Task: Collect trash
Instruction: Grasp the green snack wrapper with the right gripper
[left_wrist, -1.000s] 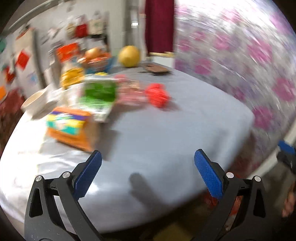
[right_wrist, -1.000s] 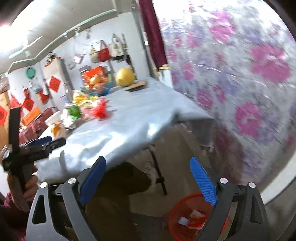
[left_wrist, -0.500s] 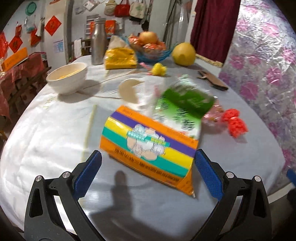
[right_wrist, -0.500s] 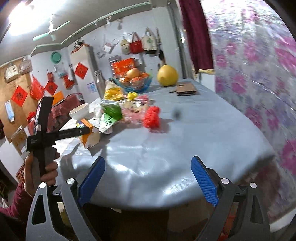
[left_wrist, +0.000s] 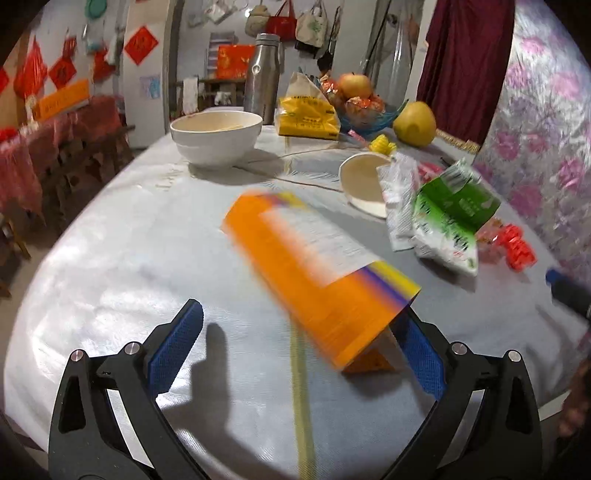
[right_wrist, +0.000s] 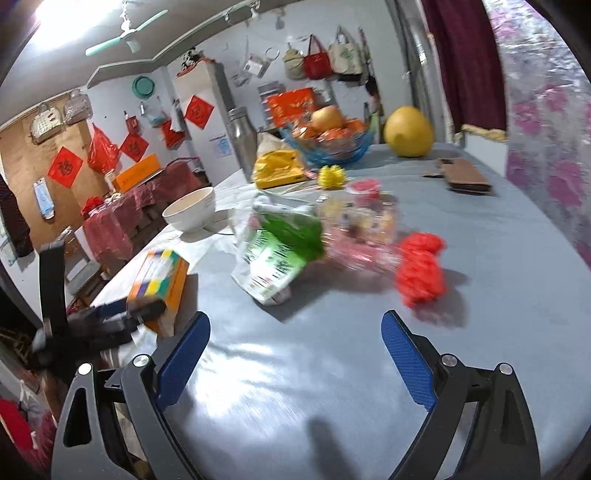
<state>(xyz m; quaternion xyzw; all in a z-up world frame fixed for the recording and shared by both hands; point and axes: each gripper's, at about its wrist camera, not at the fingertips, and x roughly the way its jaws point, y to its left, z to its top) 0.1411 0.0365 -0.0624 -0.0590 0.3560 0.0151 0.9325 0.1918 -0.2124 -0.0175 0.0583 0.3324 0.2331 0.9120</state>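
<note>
An orange carton (left_wrist: 317, 273) lies tipped on the grey tablecloth, its near end between the open jaws of my left gripper (left_wrist: 299, 350), touching the right finger. It also shows in the right wrist view (right_wrist: 159, 284). A green and white wrapper (left_wrist: 447, 218) (right_wrist: 277, 254), a clear plastic package (right_wrist: 362, 229) and a red crumpled ball (left_wrist: 517, 247) (right_wrist: 421, 269) lie farther right. A tipped paper cup (left_wrist: 362, 181) lies behind. My right gripper (right_wrist: 295, 354) is open and empty over the table's near edge.
A white bowl (left_wrist: 216, 134), a steel flask (left_wrist: 264, 74), a yellow bag (left_wrist: 306, 118), a fruit bowl (right_wrist: 327, 142), a pomelo (right_wrist: 408, 131) and a brown wallet (right_wrist: 463, 177) stand at the back. The table edge (left_wrist: 22, 332) drops off at left.
My left gripper has moved in close on the orange carton, which has tipped over onto another side. My right gripper has swung up from the floor and bin to face the table.
</note>
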